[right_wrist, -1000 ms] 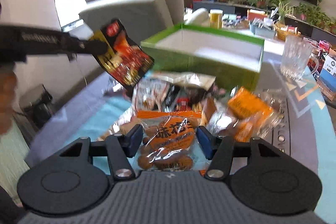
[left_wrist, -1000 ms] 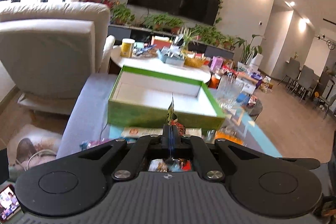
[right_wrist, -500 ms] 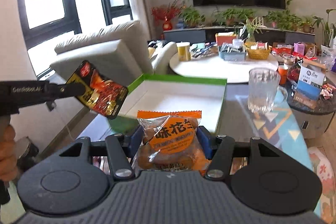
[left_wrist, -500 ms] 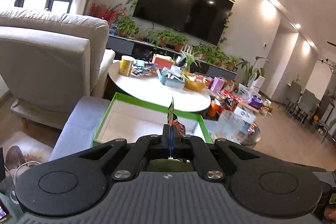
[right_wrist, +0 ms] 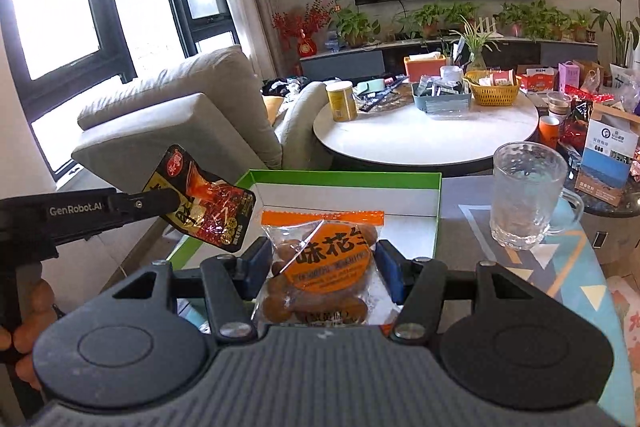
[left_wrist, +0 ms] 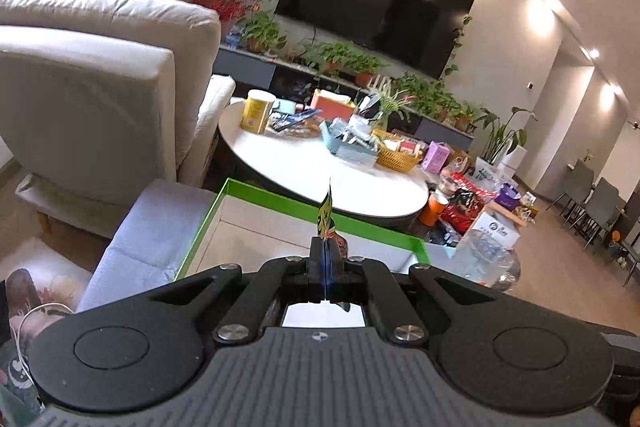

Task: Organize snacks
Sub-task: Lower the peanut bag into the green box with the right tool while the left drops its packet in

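My left gripper (left_wrist: 325, 253) is shut on a flat black-and-red snack packet (left_wrist: 327, 217), seen edge-on in the left wrist view. The same gripper (right_wrist: 172, 201) and packet (right_wrist: 204, 203) show at the left of the right wrist view, held above the left edge of a green box with a white inside (right_wrist: 348, 181). My right gripper (right_wrist: 322, 267) is shut on a clear bag of brown round snacks with an orange label (right_wrist: 324, 263), held above the near part of the box. The box also shows in the left wrist view (left_wrist: 256, 195).
A glass mug (right_wrist: 528, 197) stands right of the box on the patterned table. A round white table (right_wrist: 424, 131) with a yellow can, baskets and packets is behind. A beige armchair (right_wrist: 176, 131) is at the left. Boxes and bags crowd the right.
Both grippers have lifted their snacks from the pile and moved forward over the green box. The snack pile has dropped out of view.
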Demonstrator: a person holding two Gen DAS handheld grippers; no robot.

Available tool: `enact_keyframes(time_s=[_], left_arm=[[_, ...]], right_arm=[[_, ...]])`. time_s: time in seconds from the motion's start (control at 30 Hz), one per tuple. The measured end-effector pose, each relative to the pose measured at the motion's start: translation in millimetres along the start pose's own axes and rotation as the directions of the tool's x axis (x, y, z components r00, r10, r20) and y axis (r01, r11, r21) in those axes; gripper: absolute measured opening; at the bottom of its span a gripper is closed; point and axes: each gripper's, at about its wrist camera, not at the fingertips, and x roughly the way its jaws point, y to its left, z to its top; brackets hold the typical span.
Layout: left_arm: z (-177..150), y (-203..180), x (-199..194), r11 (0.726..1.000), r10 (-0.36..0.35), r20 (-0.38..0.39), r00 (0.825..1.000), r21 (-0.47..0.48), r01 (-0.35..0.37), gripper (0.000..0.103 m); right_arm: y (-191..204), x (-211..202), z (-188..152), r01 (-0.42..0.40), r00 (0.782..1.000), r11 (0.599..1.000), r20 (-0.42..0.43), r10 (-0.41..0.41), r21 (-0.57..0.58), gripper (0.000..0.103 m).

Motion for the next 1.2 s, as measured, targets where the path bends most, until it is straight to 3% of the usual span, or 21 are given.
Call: enact_keyframes(time_s=[0.63,0.8,0.97,1.2], left_arm=[[-13,26,56,0.999,0.035,-0.129,0.991,-0.018,-0.037,0.001],[-18,33,64,0.998,0.021,-0.19,0.981,-0.048,-0.031,0.014],[-17,32,57,0.998,0.03,-0.186,0.982,-0.051,-0.041,0.038],[-10,36,35,0.999,0.039,-0.157,0.987,-0.027,-0.044,0.042]], right_arm=[[3,54,-4,0.037,0.993,0.999,-0.109,-0.037,-0.002,0.054],[0,67,-6,0.091,0.987,0.995,-0.132,-0.087,0.029,0.054],[-4,61,-10,0.078,0.988,0.994,-0.142,-0.067,0.073,0.054],[2,49,-7,0.066,0.991,0.997,-0.121,-0.06,0.049,0.054]])
